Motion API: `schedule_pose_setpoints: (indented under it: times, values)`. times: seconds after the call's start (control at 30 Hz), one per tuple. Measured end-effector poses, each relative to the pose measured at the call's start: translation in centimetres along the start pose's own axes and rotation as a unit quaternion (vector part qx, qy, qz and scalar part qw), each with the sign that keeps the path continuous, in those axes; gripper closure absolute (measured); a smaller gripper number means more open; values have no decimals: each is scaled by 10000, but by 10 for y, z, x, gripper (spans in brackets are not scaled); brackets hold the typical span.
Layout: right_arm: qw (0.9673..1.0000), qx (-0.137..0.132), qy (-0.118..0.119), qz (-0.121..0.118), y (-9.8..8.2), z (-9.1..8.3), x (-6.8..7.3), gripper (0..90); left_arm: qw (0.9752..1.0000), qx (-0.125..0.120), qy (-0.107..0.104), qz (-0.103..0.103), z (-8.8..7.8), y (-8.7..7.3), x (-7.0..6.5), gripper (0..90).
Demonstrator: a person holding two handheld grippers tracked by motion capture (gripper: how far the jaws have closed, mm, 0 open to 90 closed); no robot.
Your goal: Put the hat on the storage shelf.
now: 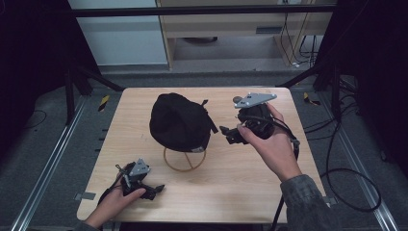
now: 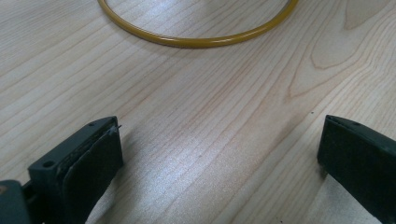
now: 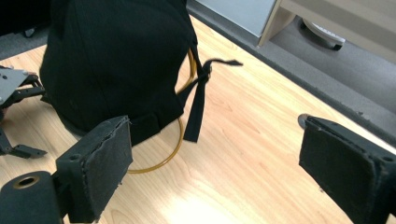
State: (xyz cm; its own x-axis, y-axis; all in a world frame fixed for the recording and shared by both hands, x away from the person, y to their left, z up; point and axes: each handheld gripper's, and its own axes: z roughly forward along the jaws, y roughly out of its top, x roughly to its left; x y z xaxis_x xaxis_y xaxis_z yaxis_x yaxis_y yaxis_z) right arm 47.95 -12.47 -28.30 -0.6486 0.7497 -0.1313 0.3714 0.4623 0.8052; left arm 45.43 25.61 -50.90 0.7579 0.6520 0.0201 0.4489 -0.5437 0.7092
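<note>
Wooden table: black cap on its stand sits between the wide-open, empty left gripper and right gripper.

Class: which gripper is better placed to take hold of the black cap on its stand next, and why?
Right, probably. The right gripper is raised beside the black cap, jaws open and aimed at its strap. The left gripper sits low near the table edge, facing the stand's yellow ring.
</note>
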Motion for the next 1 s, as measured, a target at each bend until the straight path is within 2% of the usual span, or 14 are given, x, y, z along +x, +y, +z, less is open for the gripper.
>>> schedule_pose_setpoints:
  times: [0.17,0.2,0.53,0.73,0.87,0.9,1.0]
  values:
    - [10000,14,11,89,-17,5,0,94,10000,0,0,-1,0,0,0,0]
    - [9999,18,41,124,-26,7,0,94,10000,14,-5,0,0,0,0,0]
    - [9994,-35,78,333,-64,10,-2,93,10000,17,-4,4,0,0,0,0]
    - [9984,139,134,522,-98,21,0,94,10000,17,-4,2,0,0,0,0]
    - [9978,217,185,594,-109,27,1,94,10000,16,-3,3,0,0,0,0]
    - [9973,261,175,662,-118,32,2,95,10000,18,-3,5,0,0,0,0]
    - [9970,342,183,669,-128,37,4,95,10000,17,-3,3,0,0,0,0]
